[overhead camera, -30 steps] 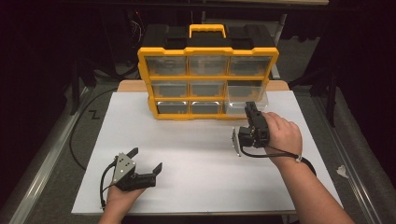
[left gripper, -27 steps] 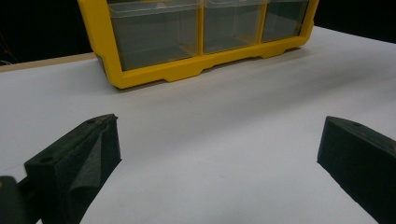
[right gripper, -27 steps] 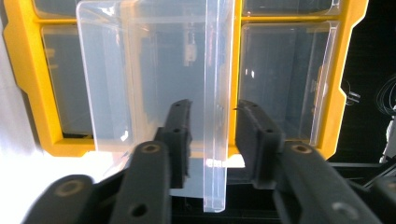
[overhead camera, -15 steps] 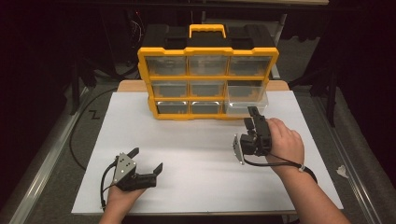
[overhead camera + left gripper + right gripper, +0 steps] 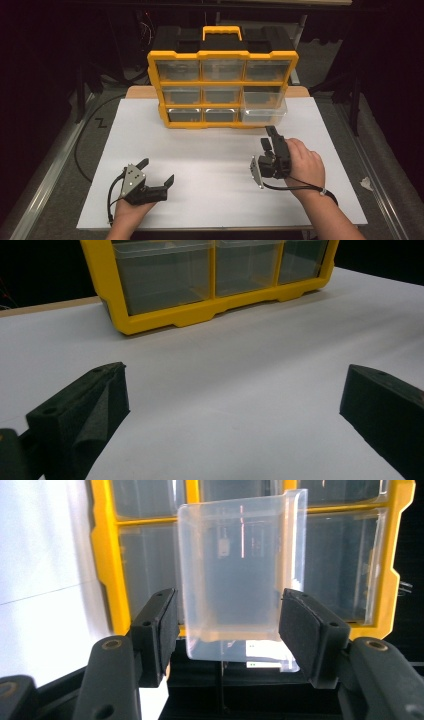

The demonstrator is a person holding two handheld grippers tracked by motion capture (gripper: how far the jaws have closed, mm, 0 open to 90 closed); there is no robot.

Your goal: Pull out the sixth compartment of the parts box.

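A yellow organizer (image 5: pixel 223 85) with clear drawers stands at the back of the white table (image 5: pixel 210 150). Its bottom right clear drawer (image 5: pixel 263 113) is pulled partway out. My right gripper (image 5: pixel 267 136) is turned on its side just in front of that drawer, open. In the right gripper view the clear drawer (image 5: pixel 235 580) appears between and beyond the spread jaws of the right gripper (image 5: pixel 227 615), which do not touch it. My left gripper (image 5: pixel 159 170) rests open near the front left. The left gripper (image 5: pixel 235 385) holds nothing and faces the organizer's lower drawers (image 5: pixel 165 275).
The organizer has a black top with a yellow handle (image 5: pixel 222 33). A black cable (image 5: pixel 87 135) loops on the floor at the left. A metal rail (image 5: pixel 45 175) runs along the table's left side.
My right gripper has drawn back from the pulled-out drawer toward the near edge. The drawer stays out. The left gripper has not moved.
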